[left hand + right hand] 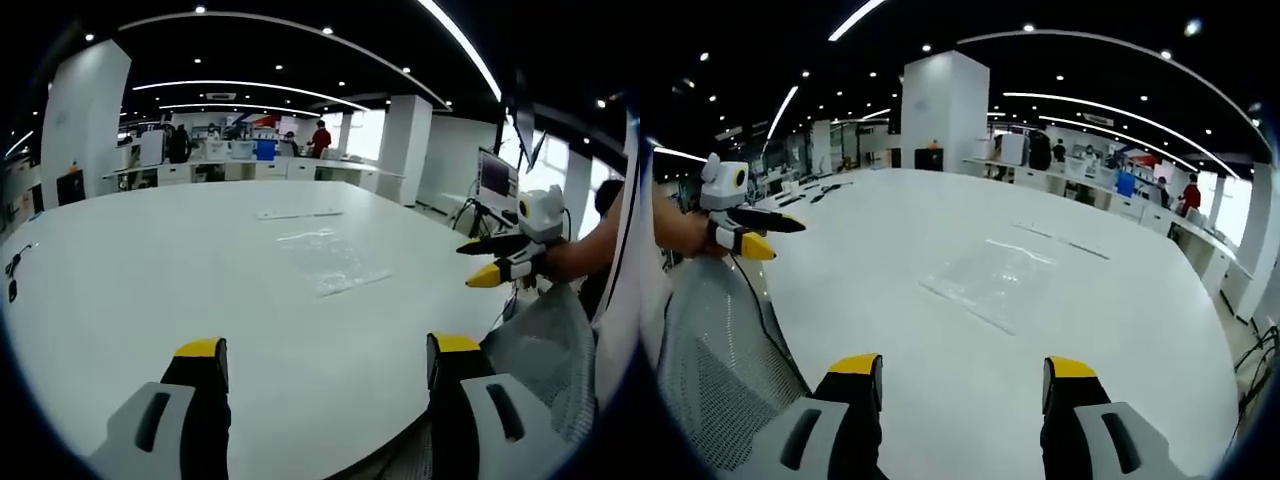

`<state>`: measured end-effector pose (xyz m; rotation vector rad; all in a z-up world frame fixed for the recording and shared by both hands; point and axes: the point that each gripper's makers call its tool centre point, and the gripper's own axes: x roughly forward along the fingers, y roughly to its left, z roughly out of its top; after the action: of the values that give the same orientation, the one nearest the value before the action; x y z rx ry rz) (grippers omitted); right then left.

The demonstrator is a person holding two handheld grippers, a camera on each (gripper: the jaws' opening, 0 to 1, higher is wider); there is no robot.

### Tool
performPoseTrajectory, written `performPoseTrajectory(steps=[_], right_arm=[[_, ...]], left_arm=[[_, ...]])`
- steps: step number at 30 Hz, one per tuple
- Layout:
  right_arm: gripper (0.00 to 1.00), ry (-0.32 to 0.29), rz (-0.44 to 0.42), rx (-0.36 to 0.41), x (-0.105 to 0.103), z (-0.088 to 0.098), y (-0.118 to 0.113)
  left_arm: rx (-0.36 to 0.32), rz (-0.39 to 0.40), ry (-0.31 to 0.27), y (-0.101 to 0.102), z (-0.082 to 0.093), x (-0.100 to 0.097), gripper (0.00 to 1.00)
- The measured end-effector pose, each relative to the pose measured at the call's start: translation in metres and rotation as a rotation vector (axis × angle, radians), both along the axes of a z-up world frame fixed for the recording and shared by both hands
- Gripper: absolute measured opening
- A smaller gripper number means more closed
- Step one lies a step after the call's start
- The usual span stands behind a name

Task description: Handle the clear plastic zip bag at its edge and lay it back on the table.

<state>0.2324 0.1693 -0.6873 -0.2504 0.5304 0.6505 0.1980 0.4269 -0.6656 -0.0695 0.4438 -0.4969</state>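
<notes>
Your left tool [325, 365] hangs over the near edge of the counter [150, 270] with its jaws spread wide and nothing between them. Your right tool [965, 385] is the same: jaws well apart, empty, poised above the near edge. Each tool also shows in the other's view, out at the side and off the counter's rim; there the yellow-tipped jaws look drawn close together, but at that angle you cannot tell the gap for sure, so trust the own-view reading.

The clear plastic zip bag [330, 262] lies flat on the counter, well ahead of both tools and roughly midway across the top, touching neither. In the right gripper view its near edge [965, 303] runs slantwise toward you, and the zip strip seems to be on the far side.

Judging by this, the bag is either not yet picked up or already laid back; the pictures alone do not settle which. If the grasp is ahead of you, reach forward with one tool, come in low along the counter, and close on the nearest edge only, since thin film will slip or bunch if you pinch it flat from above.

The counter is a broad, white, smooth top. A thin pale strip [298, 213] lies beyond the bag, and a dark cable [15, 268] sits by the far left edge. Around you is an open office with white pillars, ceiling light strips, desks and a person in red [321, 138] far back.
</notes>
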Motion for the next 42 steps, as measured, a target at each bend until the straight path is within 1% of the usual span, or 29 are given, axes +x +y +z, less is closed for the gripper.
performPoseTrajectory(steps=[1,4,7,9,11,13,16,17,20,23,31,42], right_arm=[[0.63,0.001,0.001,-0.002,0.002,0.000,0.000],[0.61,-0.015,0.021,-0.040,0.013,0.000,0.000],[0.56,-0.023,0.047,-0.073,0.019,-0.002,0.000],[0.55,-0.020,0.050,-0.084,0.024,-0.004,0.000],[0.54,-0.026,0.079,-0.120,0.028,-0.007,0.000],[0.54,-0.026,0.083,-0.132,0.034,-0.008,0.000],[0.54,-0.029,0.099,-0.157,0.041,-0.010,0.001],[0.54,-0.032,0.114,-0.177,0.043,-0.011,0.001],[0.53,-0.032,0.126,-0.188,0.048,-0.013,0.004],[0.53,-0.033,0.148,-0.220,0.055,-0.018,0.006],[0.54,-0.038,0.188,-0.261,0.072,-0.025,0.012],[0.55,-0.049,0.262,-0.331,0.088,-0.036,0.018]], left_arm=[[-0.001,0.001,-0.001,0.000,0.000,0.000,0.80],[-0.001,0.002,-0.002,0.000,0.000,0.001,0.80],[0.001,0.002,-0.003,0.000,0.001,0.001,0.80],[0.001,0.004,-0.004,-0.001,0.002,0.001,0.80],[0.001,0.006,-0.004,-0.001,0.003,0.001,0.80],[0.003,0.006,-0.002,-0.001,0.004,0.000,0.80],[0.005,0.008,-0.002,0.000,0.003,0.001,0.80],[0.005,0.009,-0.001,0.001,0.003,0.001,0.80],[0.006,0.013,0.000,0.001,0.004,0.001,0.80],[0.005,0.017,-0.001,0.002,0.004,0.001,0.80],[0.011,0.021,0.005,0.002,0.003,0.001,0.80],[0.019,0.021,0.013,0.003,0.000,0.001,0.80]])
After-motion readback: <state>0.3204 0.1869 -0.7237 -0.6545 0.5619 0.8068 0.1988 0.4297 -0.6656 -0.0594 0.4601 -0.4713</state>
